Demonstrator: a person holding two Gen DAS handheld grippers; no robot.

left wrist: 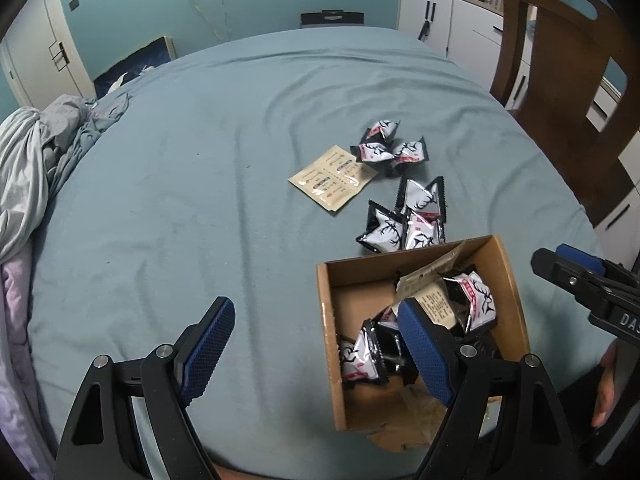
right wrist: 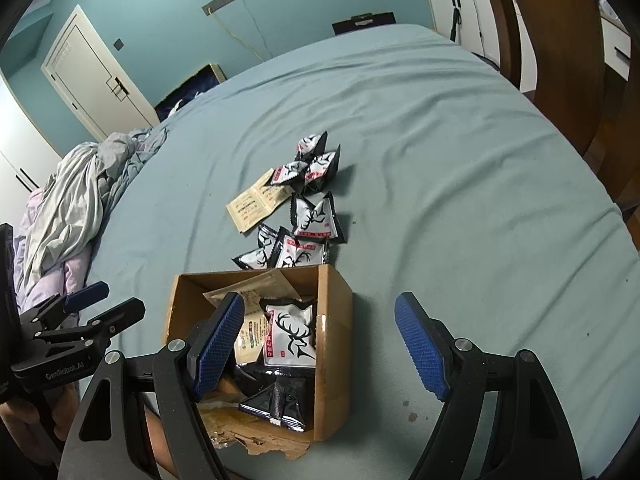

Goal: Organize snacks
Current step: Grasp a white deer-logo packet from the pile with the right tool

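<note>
An open cardboard box (left wrist: 510, 280) (right wrist: 334, 340) sits on the teal bed sheet (left wrist: 200, 200). It holds several black-and-white deer-print snack packets (left wrist: 478, 296) (right wrist: 290, 332) and a beige sachet. More deer packets (left wrist: 404, 220) (right wrist: 308, 232) lie just beyond the box, and a further cluster (left wrist: 384, 144) (right wrist: 312, 164) lies next to a beige sachet (left wrist: 332, 176) (right wrist: 256, 204). My left gripper (left wrist: 316, 320) stands open over the box's left wall, holding nothing. My right gripper (right wrist: 320, 308) is open over the box's right wall, with nothing between its pads.
A wooden chair (left wrist: 560, 80) stands at the right of the bed. Crumpled bedding (left wrist: 32, 168) (right wrist: 72, 200) is piled at the left. White cabinets (left wrist: 452, 16) and a door (right wrist: 92, 76) line the far wall. A hand (left wrist: 604, 392) grips the right tool.
</note>
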